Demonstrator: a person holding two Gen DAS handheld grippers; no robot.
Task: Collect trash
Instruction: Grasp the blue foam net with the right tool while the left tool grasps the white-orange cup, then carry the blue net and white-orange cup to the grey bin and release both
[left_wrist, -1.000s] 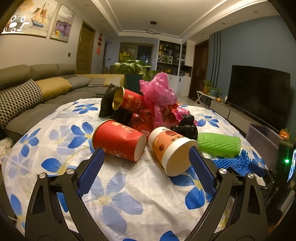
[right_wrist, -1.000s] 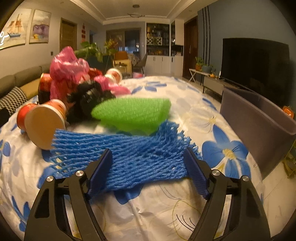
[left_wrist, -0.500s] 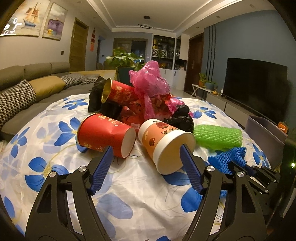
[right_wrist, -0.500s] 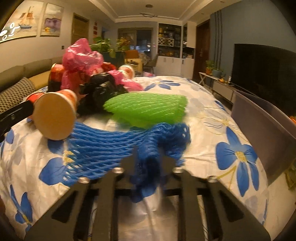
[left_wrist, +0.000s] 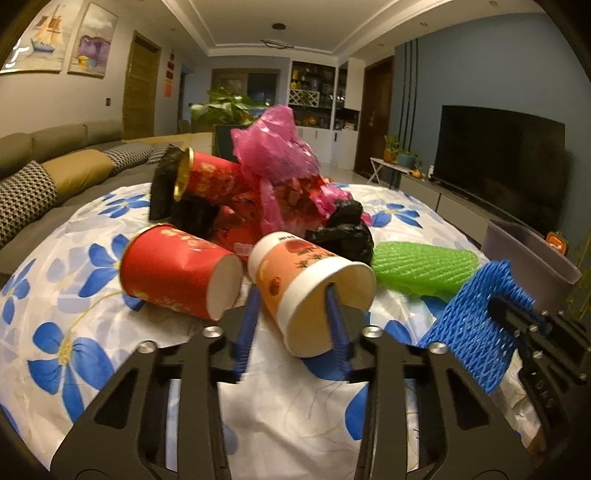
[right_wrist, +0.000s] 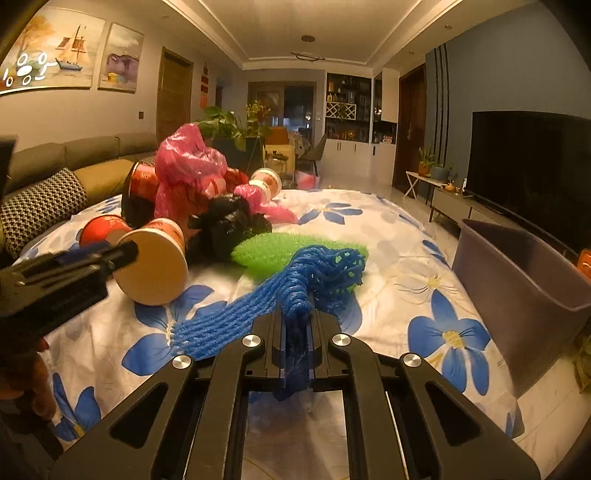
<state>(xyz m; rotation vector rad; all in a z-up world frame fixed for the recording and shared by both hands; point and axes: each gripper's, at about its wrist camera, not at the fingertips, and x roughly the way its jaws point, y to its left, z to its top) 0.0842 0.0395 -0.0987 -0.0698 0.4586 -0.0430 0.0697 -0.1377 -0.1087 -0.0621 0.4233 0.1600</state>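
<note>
Trash sits heaped on the flower-print worktop, and almost all of it is left for you to collect. The grey bin stands just beside the worktop's right edge; its inside is too dim to tell whether anything has gone in. Largest in the heap is the pink plastic bag, draped over a red tube and crumpled black bags. In front lie a red paper cup on its side and a green foam net, both untouched. Your left claw has one finger inside the mouth of the orange paper cup and one outside, closing on its wall, though I can't say the pinch is firm. Your right claw is clamped on the blue foam net, whose far end trails on the cloth, well short of the bin.
</note>
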